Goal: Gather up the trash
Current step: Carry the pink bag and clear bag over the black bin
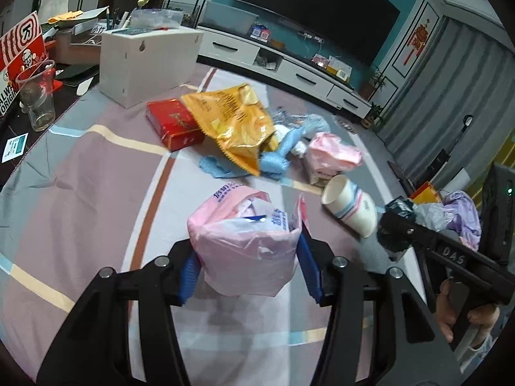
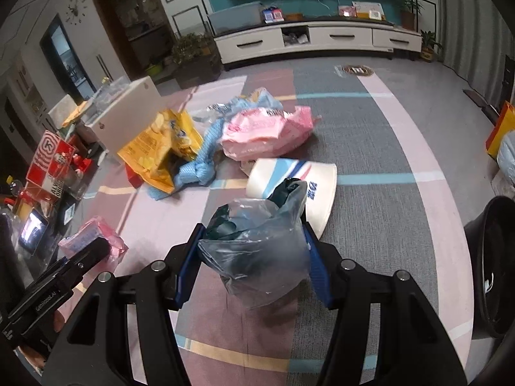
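Two hand-held grippers, each seen from its own wrist camera, work over a striped cloth (image 1: 96, 193) strewn with trash. The left gripper (image 1: 246, 263), jaws partway apart, pinches a crumpled pink plastic bag (image 1: 244, 244) between its blue pads (image 1: 307, 265). The right gripper (image 2: 251, 260), about as far apart, clamps a wadded grey and dark green plastic bag (image 2: 257, 244) between its own blue pads.

Beyond them lie a tipped paper cup (image 2: 289, 183), a yellow snack bag (image 1: 235, 125), a blue cloth (image 2: 199, 167) and a pink wrapper (image 2: 267, 132).

Only the left view shows a red box (image 1: 173, 122) beside the snack bag, a clear plastic cup (image 1: 37, 96) and fingers (image 1: 476, 318) around the right gripper's handle. Only the right view shows a black bin (image 2: 492, 263) at the right edge.
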